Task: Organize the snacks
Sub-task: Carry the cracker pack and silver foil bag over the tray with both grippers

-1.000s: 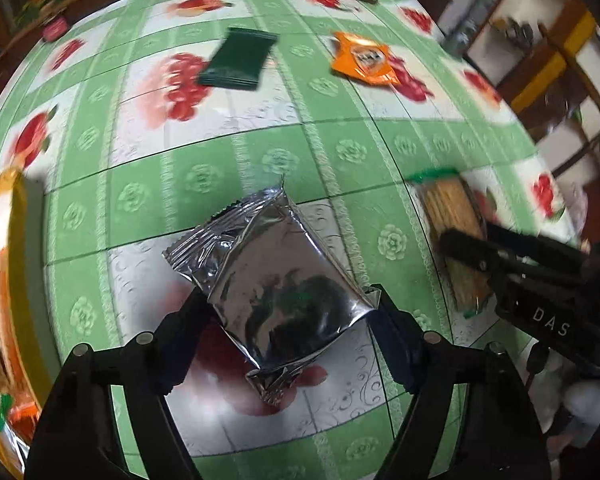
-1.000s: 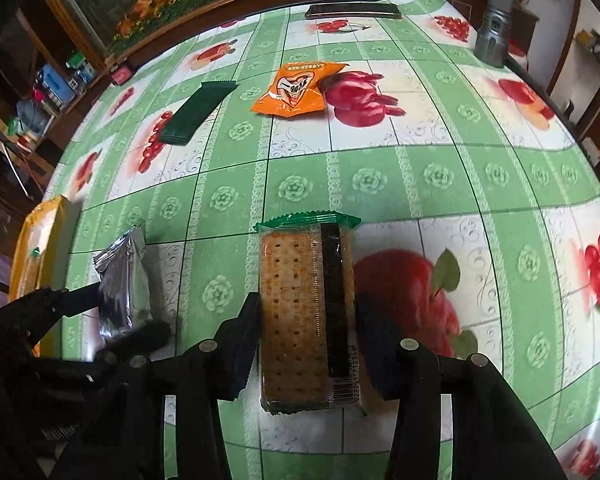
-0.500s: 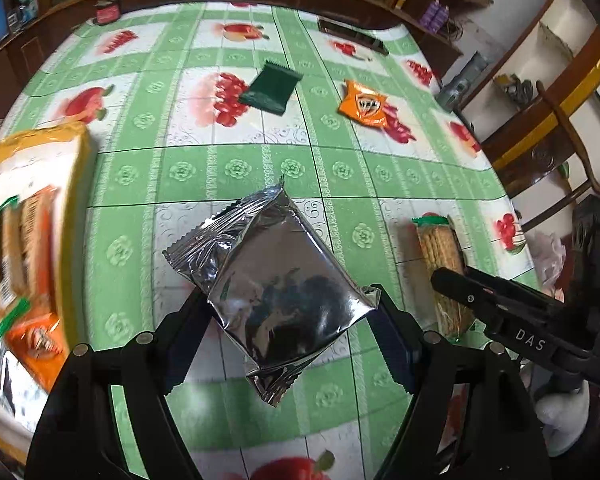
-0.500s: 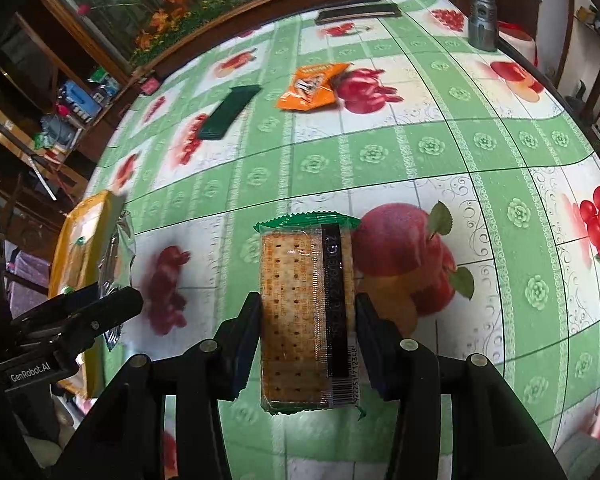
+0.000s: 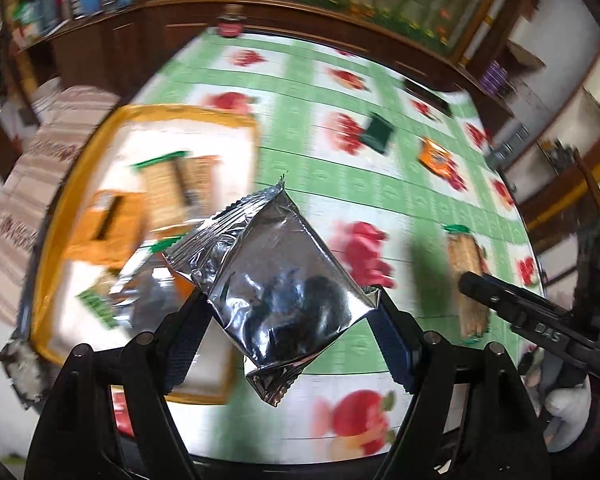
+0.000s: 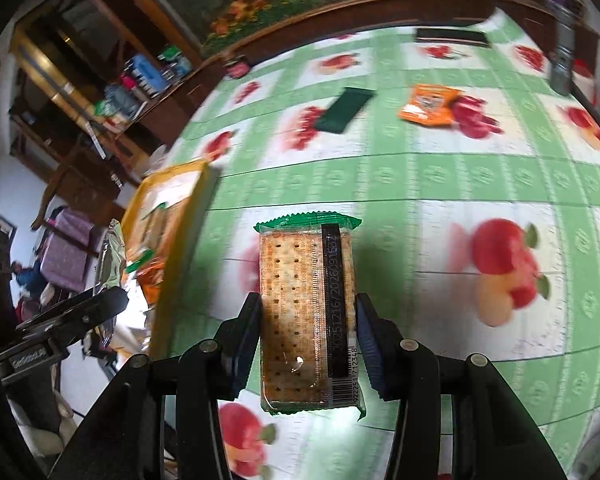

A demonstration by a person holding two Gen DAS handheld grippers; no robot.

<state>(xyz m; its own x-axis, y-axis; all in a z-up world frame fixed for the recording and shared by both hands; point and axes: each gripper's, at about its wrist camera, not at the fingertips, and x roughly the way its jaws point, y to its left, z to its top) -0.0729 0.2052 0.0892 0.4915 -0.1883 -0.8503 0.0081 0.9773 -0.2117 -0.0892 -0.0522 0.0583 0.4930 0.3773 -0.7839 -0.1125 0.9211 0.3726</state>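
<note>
Your left gripper (image 5: 290, 316) clamped a crinkled silver foil pouch (image 5: 276, 276), lifted beside the yellow-rimmed tray (image 5: 50, 240) — blurred packets inside. Your right gripper (image 6: 308, 344) squeezed a flat rectangular cracker pack (image 6: 306, 312), clear wrap with green ends — held above the checked tablecloth (image 6: 440, 184).

My left tongs (image 5: 290, 316) grip a silver foil packet (image 5: 276, 280), held clear above the table (image 5: 380, 200). Behind it, a yellow-rimmed tray (image 5: 52, 216) holds blurred snack packs. My right tongs (image 5: 480, 292) hold a cracker pack (image 5: 466, 276).
</note>
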